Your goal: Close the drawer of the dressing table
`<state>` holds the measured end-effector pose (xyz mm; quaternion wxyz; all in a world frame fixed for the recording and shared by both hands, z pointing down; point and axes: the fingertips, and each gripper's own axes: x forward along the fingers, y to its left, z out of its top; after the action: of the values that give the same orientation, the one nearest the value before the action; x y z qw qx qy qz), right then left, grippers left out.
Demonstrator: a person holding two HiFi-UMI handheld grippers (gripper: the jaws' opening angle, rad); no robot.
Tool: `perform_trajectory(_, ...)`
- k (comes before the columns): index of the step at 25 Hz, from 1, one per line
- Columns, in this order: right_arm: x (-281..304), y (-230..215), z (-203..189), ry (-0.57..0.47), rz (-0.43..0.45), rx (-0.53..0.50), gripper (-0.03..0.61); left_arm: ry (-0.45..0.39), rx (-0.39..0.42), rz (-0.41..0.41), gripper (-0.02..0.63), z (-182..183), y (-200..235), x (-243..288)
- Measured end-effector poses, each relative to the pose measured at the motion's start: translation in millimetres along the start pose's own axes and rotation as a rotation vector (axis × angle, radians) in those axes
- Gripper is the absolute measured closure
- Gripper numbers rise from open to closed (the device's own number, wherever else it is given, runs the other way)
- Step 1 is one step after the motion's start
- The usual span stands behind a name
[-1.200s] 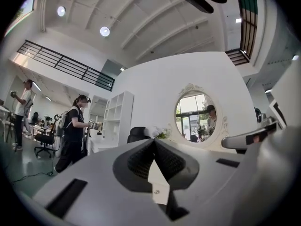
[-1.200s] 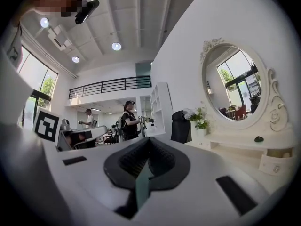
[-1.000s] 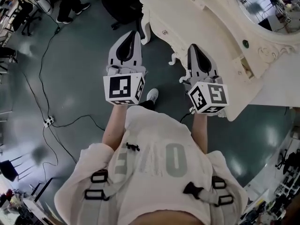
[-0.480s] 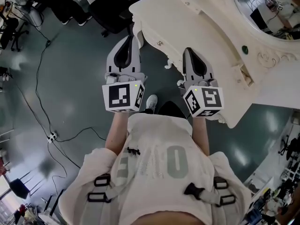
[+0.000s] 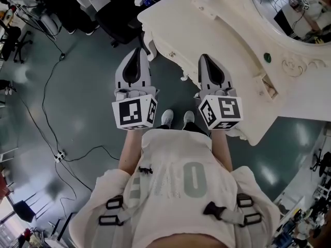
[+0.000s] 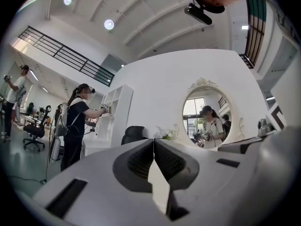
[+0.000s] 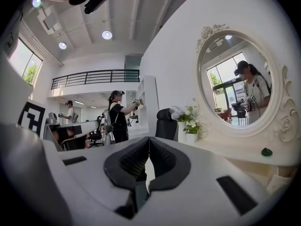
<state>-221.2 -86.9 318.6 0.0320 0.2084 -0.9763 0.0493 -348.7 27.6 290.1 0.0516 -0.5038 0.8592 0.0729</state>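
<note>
You are holding your left claw and right claw pinched shut and empty at the dressing table's edge, while the drawer, seemingly ajar, is waiting untouched, right of the right claw.

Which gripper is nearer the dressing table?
The right gripper: in the head view it overlaps the dressing table, while the left gripper is over floor.
</note>
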Motion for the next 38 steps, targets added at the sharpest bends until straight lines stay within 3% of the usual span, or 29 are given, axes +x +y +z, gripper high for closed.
perform_trajectory(5, -1.4, -15.5, 3.8, -0.016, 0.003, 0.001, 0.545, 0.010, -0.006, -0.013, 0.592, -4.1, -12.6, 4.9)
perform_trajectory(7, -0.1, -21.2, 4.9, -0.019, 0.004, 0.003, 0.441, 0.025, -0.028, -0.071, 0.574, -10.3, -22.8, 9.9)
perform_trajectory(9, 1.5, -27.3, 6.7, -0.017, 0.003, -0.002, 0.323, 0.032, -0.050, -0.106, 0.424, -12.0, -30.8, 15.6)
perform_trajectory(10, 1.8, -30.1, 7.1, -0.014, 0.005, -0.002, 0.303, 0.027, -0.057, -0.109, 0.368, -10.8, -33.5, 17.5)
perform_trajectory(12, 1.6, -34.7, 6.3, -0.010, 0.009, 0.008, 0.290, 0.012, -0.059, -0.104, 0.337, -7.3, -36.4, 19.6)
perform_trajectory(18, -2.6, -53.6, 8.8, -0.016, -0.040, 0.031, 0.291, 0.032, -0.058, -0.144, 0.330, -8.9, -50.7, 32.9)
perform_trajectory(24, -31.1, -95.9, 9.4, -0.026, -0.181, 0.076, 0.296, 0.071, -0.086, -0.291, 0.330, -17.8, -95.2, 55.5)
perform_trajectory(38, -176.7, -210.7, 0.1, -0.054, -0.676, 0.103, 0.305, 0.088, -0.117, -0.701, 0.330, -30.0, -257.7, 81.6)
